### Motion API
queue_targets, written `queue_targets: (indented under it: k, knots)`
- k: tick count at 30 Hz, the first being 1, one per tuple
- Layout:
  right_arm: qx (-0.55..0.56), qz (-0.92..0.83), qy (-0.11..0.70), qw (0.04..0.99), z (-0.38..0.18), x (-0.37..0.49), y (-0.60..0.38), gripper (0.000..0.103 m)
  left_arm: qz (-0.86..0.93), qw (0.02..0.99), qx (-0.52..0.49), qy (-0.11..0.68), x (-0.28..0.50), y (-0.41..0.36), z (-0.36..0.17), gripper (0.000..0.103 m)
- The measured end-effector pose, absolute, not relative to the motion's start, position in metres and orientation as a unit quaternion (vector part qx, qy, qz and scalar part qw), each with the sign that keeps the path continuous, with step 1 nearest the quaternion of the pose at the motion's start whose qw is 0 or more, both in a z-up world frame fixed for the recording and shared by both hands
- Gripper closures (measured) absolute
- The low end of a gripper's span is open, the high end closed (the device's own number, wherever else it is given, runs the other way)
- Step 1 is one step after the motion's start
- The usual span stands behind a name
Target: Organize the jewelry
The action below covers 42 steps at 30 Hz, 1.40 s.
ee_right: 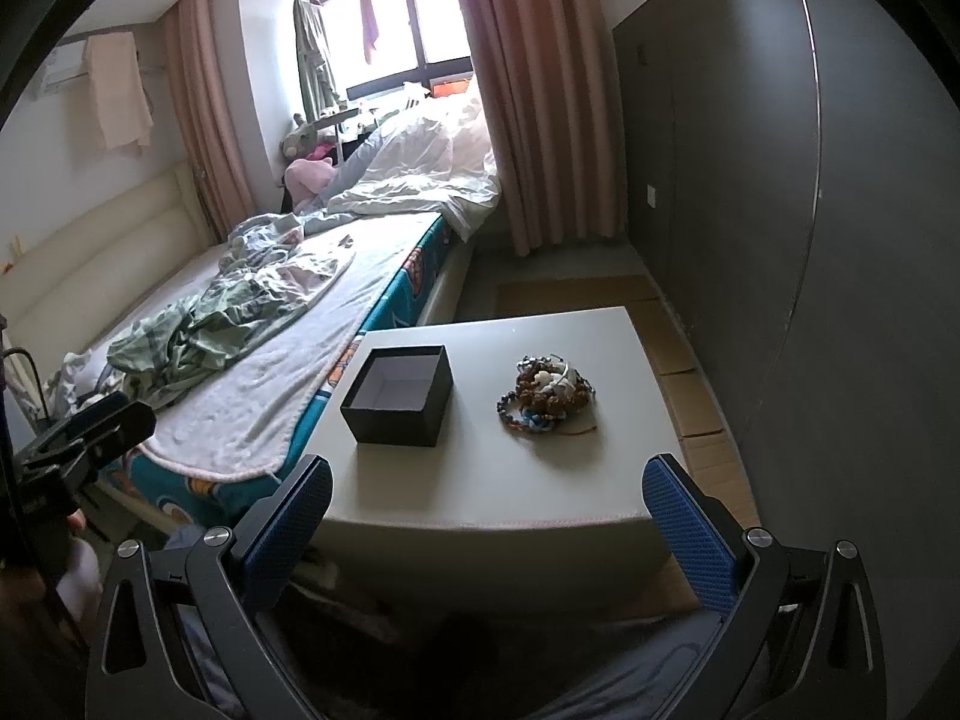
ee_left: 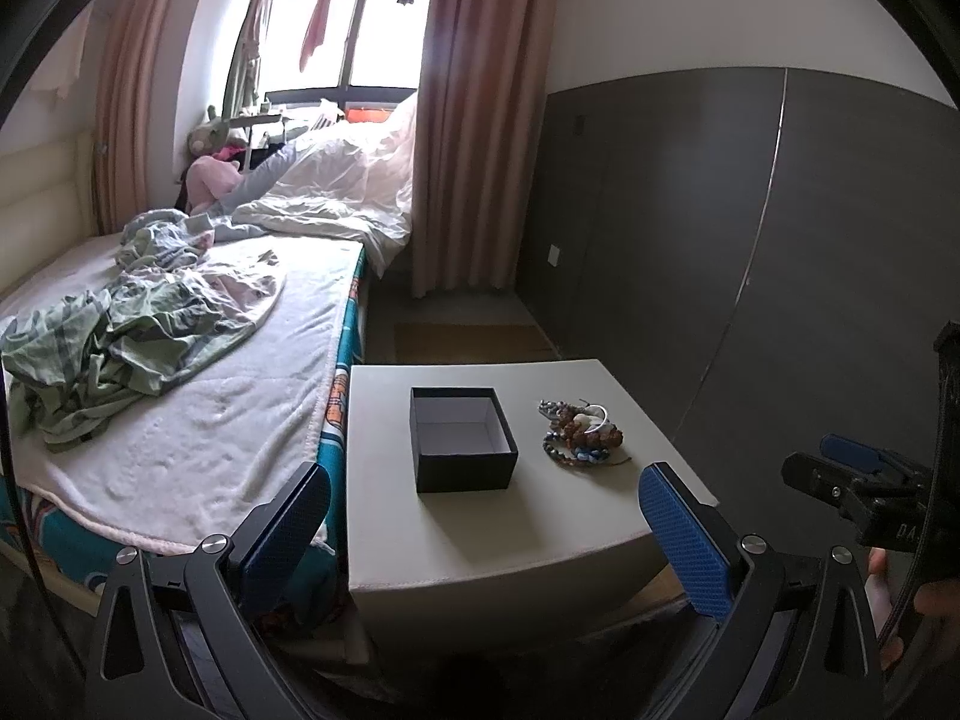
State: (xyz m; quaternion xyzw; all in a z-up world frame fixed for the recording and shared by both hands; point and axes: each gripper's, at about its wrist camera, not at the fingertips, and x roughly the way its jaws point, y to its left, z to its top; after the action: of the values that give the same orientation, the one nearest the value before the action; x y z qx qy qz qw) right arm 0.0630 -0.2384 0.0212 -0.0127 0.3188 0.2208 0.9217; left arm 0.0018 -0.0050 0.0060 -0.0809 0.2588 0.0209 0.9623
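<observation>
An open, empty black box (ee_left: 462,439) with a pale inside stands on a white bedside table (ee_left: 480,528). To its right lies a heap of beaded bracelets and other jewelry (ee_left: 581,431). Both also show in the right wrist view: the box (ee_right: 399,394) and the jewelry heap (ee_right: 549,391) on the table (ee_right: 480,480). My left gripper (ee_left: 483,504) is open and empty, short of the table's near edge. My right gripper (ee_right: 486,498) is open and empty, also short of the near edge. Each gripper shows at the side of the other's view.
A bed (ee_left: 198,390) with a white blanket and crumpled green clothes (ee_left: 120,330) adjoins the table on the left. A dark grey wardrobe wall (ee_left: 750,240) runs along the right. Pink curtains (ee_left: 474,150) and a window lie beyond. Cardboard sheets (ee_right: 690,372) cover the floor.
</observation>
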Motion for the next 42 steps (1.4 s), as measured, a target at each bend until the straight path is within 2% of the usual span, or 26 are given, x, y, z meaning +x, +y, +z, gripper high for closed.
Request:
queue_targets:
  k: [42]
  knots:
    - [-0.009,0.224,0.311,0.924,0.0294,0.0648,-0.2406,0.000,0.018,0.966,-0.074,0.246,-0.0009,-0.0104,0.0119,0.001]
